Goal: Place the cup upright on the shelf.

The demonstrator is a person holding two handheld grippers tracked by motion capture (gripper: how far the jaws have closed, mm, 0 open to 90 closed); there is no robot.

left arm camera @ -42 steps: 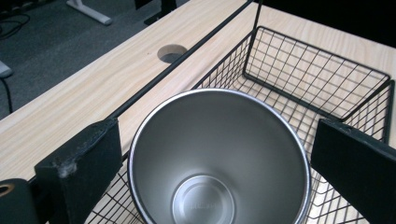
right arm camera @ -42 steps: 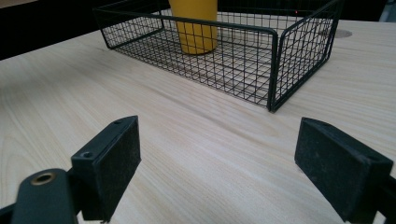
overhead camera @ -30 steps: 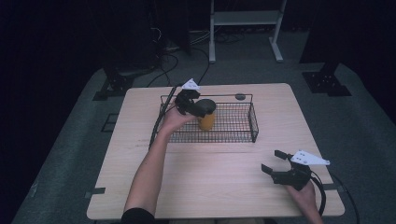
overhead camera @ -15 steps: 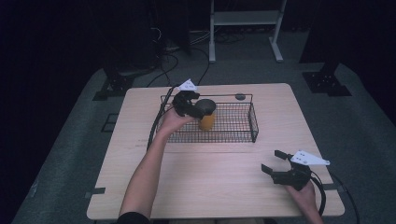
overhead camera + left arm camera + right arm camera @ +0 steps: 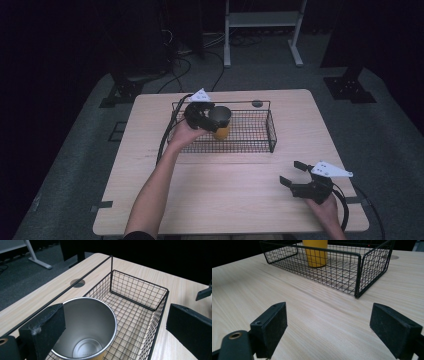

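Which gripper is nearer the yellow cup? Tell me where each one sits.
Left. The left gripper is at the yellow cup inside the wire basket, jaws open around its rim. The right gripper is open over bare table, well outside the basket.

cup (image 5: 220, 121) in basket (image 5: 260, 145), left end; basket on table (image 5: 215, 195), far side

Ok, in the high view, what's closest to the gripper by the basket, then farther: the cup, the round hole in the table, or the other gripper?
From the left gripper:
1. Cup, right at its jaws, inside the basket.
2. Round hole, behind the basket's far rim.
3. Right gripper, at the table's near right corner.
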